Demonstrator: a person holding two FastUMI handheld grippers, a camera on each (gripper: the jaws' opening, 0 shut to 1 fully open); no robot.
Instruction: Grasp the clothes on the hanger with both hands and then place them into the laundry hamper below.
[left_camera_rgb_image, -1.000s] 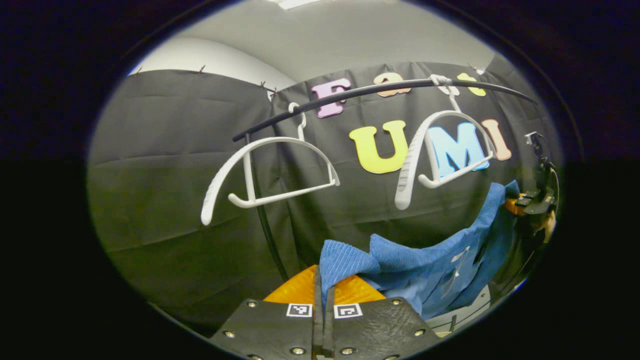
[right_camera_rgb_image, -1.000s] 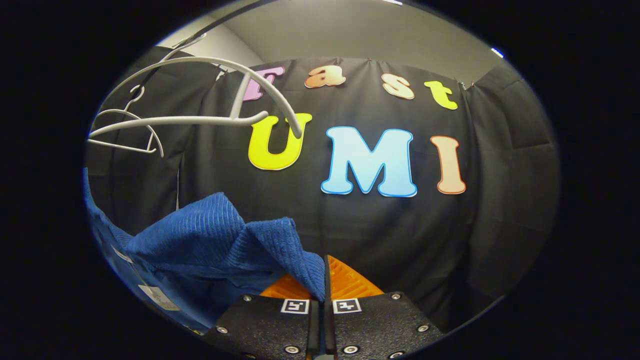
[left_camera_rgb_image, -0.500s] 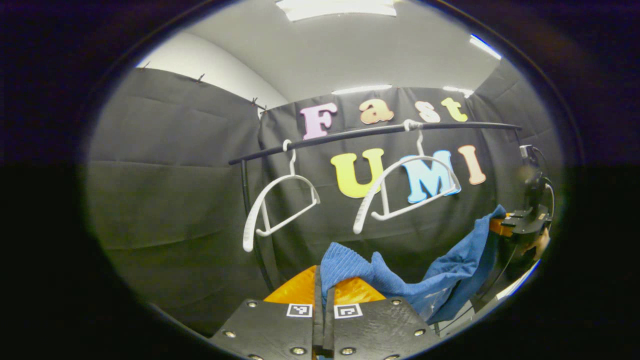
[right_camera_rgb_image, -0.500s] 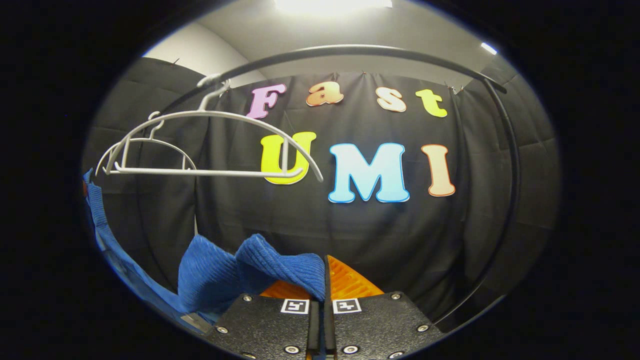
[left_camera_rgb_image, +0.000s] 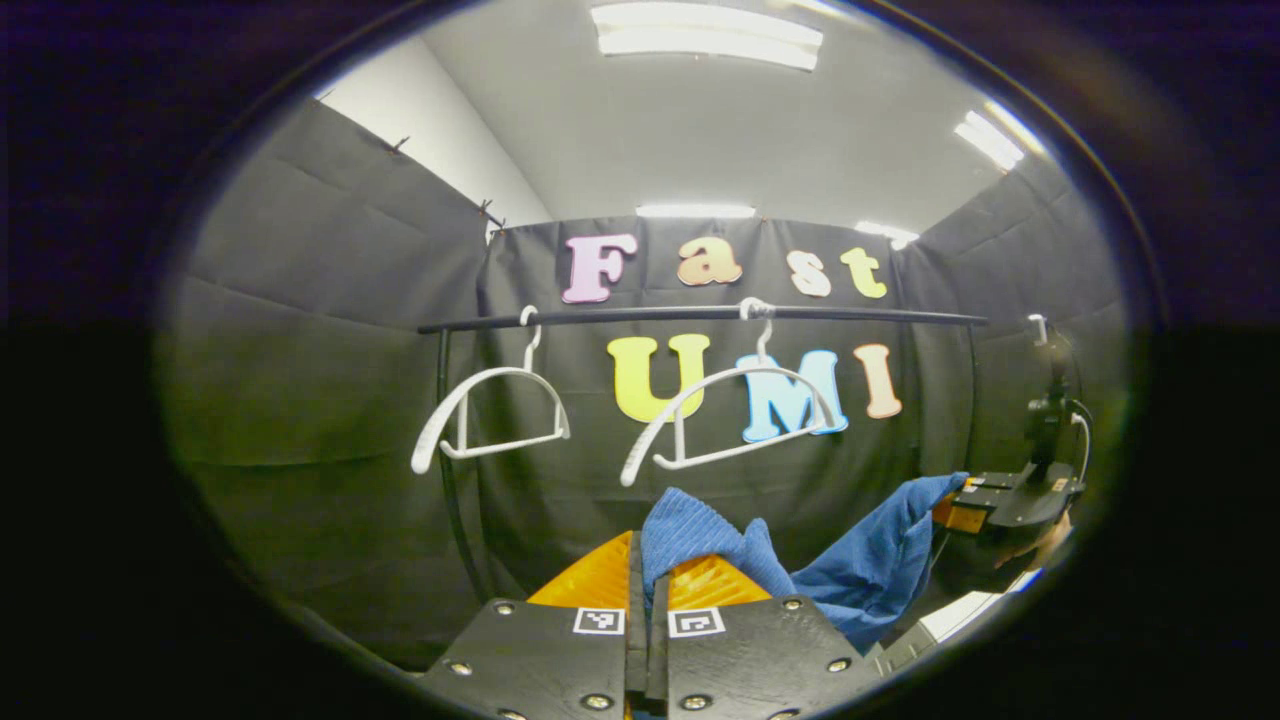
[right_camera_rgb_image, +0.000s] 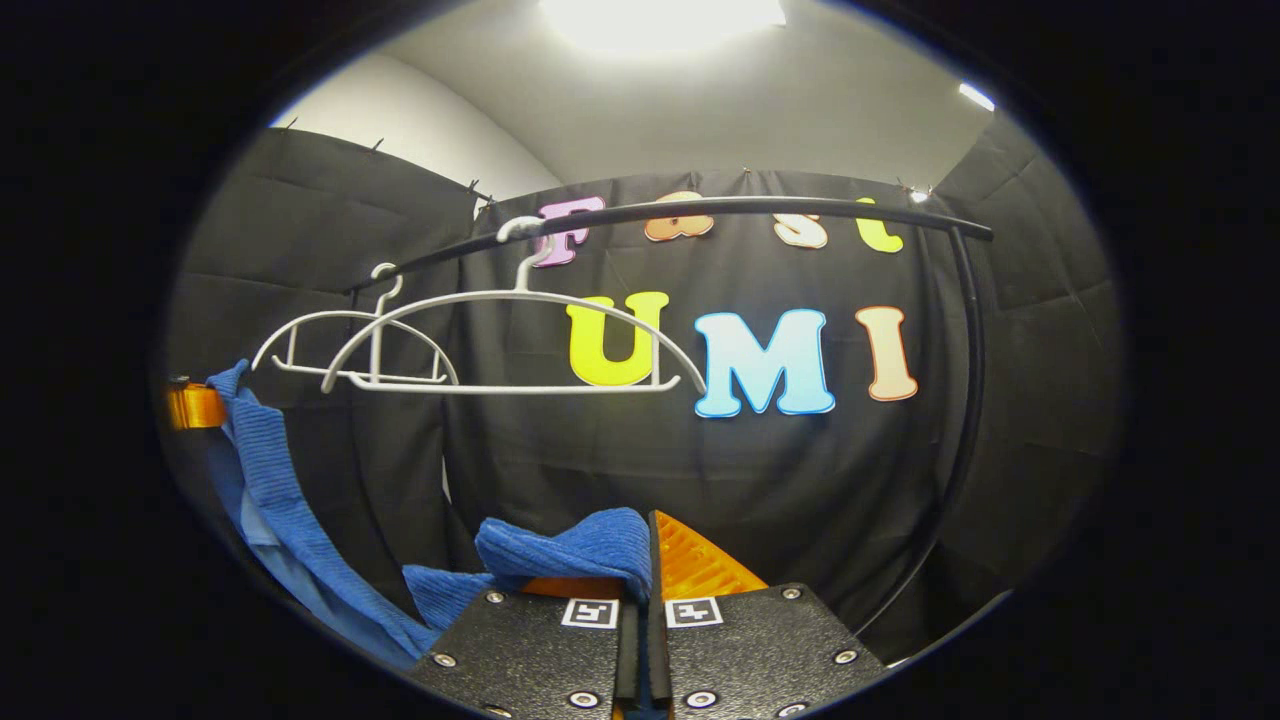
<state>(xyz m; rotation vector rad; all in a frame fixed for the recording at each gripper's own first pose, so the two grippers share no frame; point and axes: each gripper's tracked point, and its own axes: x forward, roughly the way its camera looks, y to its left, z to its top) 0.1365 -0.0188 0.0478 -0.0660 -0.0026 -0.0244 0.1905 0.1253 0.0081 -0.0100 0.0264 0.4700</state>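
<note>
Your left gripper (left_camera_rgb_image: 648, 575) points level toward the rail (left_camera_rgb_image: 700, 315), its jaws pinching one edge of the blue garment (left_camera_rgb_image: 860, 560). The cloth hangs below and in front of the two bare white hangers: the left hanger (left_camera_rgb_image: 490, 410) and the right hanger (left_camera_rgb_image: 730, 415). From there it sags across to your right gripper (left_camera_rgb_image: 985, 495), which is held out to the side at about the same height. In the right gripper view, your right gripper (right_camera_rgb_image: 648, 565) likewise aims level at the rail, jaws pressed on the garment's other edge (right_camera_rgb_image: 570, 550), while the cloth trails off to your left gripper (right_camera_rgb_image: 195, 405).
</note>
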